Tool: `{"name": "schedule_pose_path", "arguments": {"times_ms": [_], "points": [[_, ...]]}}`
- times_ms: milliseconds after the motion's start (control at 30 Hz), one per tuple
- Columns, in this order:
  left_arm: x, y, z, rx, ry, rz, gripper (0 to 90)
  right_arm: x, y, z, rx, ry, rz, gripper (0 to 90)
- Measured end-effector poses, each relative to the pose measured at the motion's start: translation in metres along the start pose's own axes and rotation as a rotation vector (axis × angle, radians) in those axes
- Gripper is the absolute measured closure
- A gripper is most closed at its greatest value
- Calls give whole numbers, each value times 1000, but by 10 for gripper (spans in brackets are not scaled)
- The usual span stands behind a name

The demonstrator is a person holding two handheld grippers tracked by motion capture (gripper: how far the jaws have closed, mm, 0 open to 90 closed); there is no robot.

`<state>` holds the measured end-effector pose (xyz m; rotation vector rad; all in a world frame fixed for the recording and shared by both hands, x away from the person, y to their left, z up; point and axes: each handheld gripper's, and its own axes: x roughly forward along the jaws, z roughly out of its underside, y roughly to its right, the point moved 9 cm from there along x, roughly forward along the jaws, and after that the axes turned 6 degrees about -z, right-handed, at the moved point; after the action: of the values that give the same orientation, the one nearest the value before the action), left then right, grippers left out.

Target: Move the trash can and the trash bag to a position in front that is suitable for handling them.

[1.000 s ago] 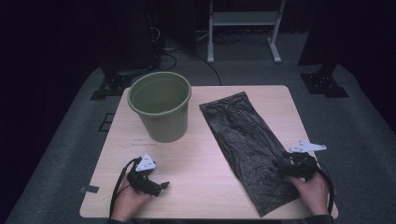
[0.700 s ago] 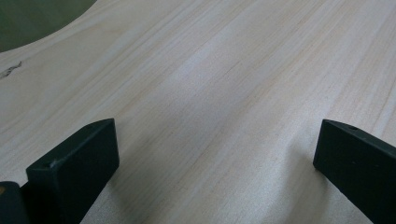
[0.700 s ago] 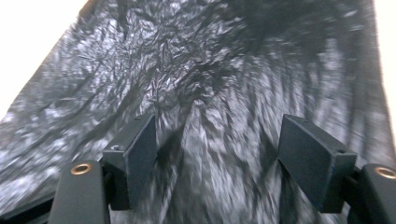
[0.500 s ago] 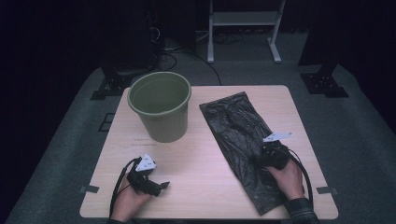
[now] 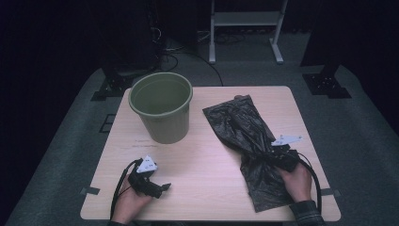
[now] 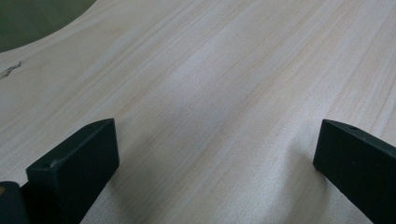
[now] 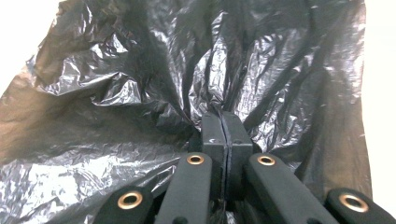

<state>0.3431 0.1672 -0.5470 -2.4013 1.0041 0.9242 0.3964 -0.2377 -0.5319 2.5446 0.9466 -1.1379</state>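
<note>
From above, my room is dim and bluish; the floor and background fall away to near black, and the pale wooden table (image 5: 211, 155) is the brightest surface, evenly lit with soft, faint shadows. That view is slightly soft and grainy. Along my left tongs (image 6: 215, 154), the wood grain is sharp mid-frame, while the 2 black jaws blur and cast soft shadows. Along my right tongs (image 7: 223, 135), the crinkled black plastic bag (image 7: 140, 93) shows white glare on its creases, and bare table at the corners is blown out.

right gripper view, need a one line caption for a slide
Right gripper shut on a pinched fold of the crumpled black plastic bag lying on the pale table.
</note>
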Motion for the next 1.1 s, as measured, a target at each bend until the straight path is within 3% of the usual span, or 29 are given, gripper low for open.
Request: {"name": "schedule_pose_path", "arguments": {"times_ms": [367,500,600,800,900,1100], "points": [[0,0,0,2,0,2,0,-44,-4,52,-10,-13,-9,869],[0,0,0,4,1,4,0,-50,-6,55,13,0,-16,648],[0,0,0,4,1,4,0,-54,-8,41,21,52,-15,472],[0,0,0,4,0,4,0,-40,-3,10,29,90,-1,144],[0,0,0,4,1,4,0,-22,-1,7,19,60,-8,127],[0,0,0,4,0,4,0,0,1,19,15,2,-16,116]]}}
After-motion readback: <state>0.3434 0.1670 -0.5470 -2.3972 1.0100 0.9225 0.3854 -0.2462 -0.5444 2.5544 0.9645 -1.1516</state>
